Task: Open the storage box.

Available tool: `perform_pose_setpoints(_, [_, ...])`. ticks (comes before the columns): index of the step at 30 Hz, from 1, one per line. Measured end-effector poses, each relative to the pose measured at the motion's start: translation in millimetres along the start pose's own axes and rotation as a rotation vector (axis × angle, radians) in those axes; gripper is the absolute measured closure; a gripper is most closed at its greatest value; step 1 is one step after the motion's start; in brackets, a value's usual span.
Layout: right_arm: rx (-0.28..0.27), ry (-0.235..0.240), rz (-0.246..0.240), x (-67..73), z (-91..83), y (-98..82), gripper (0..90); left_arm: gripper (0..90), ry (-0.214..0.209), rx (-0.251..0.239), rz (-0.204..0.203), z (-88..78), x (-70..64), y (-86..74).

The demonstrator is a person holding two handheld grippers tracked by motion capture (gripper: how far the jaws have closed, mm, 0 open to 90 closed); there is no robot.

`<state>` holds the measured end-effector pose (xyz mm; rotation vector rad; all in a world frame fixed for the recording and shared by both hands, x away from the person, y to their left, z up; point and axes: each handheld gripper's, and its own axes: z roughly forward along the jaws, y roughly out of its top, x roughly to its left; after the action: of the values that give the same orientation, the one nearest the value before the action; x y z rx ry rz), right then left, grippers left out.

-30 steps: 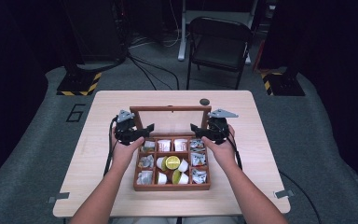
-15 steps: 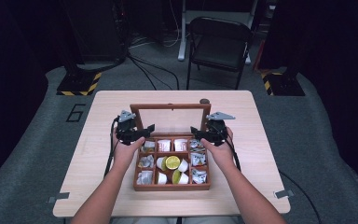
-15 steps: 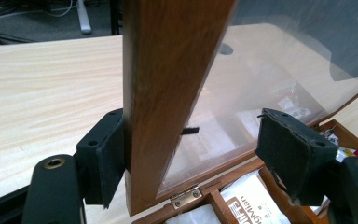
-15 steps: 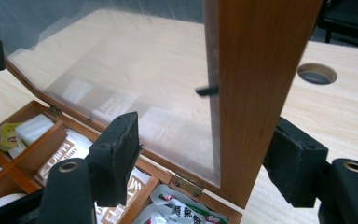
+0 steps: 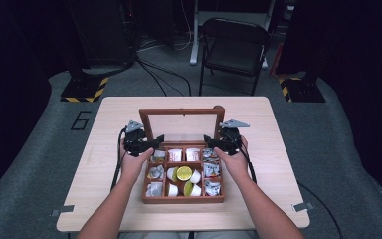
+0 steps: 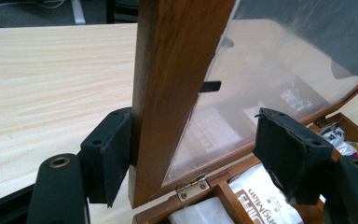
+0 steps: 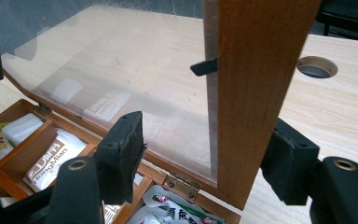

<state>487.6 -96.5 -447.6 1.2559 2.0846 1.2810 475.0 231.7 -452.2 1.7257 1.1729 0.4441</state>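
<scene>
A wooden box (image 5: 183, 174) sits mid-frame on the desk (image 5: 278, 129), its glazed lid (image 5: 181, 124) standing nearly upright at the back edge. The left tongs (image 6: 191, 149) straddle the lid's left frame post: one pad touches the outer wood face, the other hangs apart in front of the glass, so the jaws are apart, though they have just been closing. The right tongs (image 7: 209, 158) straddle the right post the same way, jaws apart with gaps on both sides, also just closing in.

Risk, as I judge it: the lid is free on its hinges (image 6: 192, 186), so a push from one side before both pairs bite could swing it down onto the tongs or the sachets (image 5: 206, 169) and lime halves (image 5: 184, 173) below. An inner pad landing on the glass rather than the wood could slip or stress the pane. Uneven pull left against right could rack the hinges or drag the box across the desk.
</scene>
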Motion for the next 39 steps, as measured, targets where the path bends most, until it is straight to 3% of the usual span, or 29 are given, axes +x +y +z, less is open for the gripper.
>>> perform_pose_setpoints(30, [0.013, -0.001, 0.001, -0.1, 5.6, -2.6, 34.2, 26.0, -0.001, 0.004, -0.014, 8.0, 0.2, -2.5])
perform_pose_setpoints(39, [0.005, -0.022, 0.004, -0.6, 9.5, -1.8, 34.1, 26.0, 0.016, 0.043, -0.031, 16.2, 0.7, -5.7])
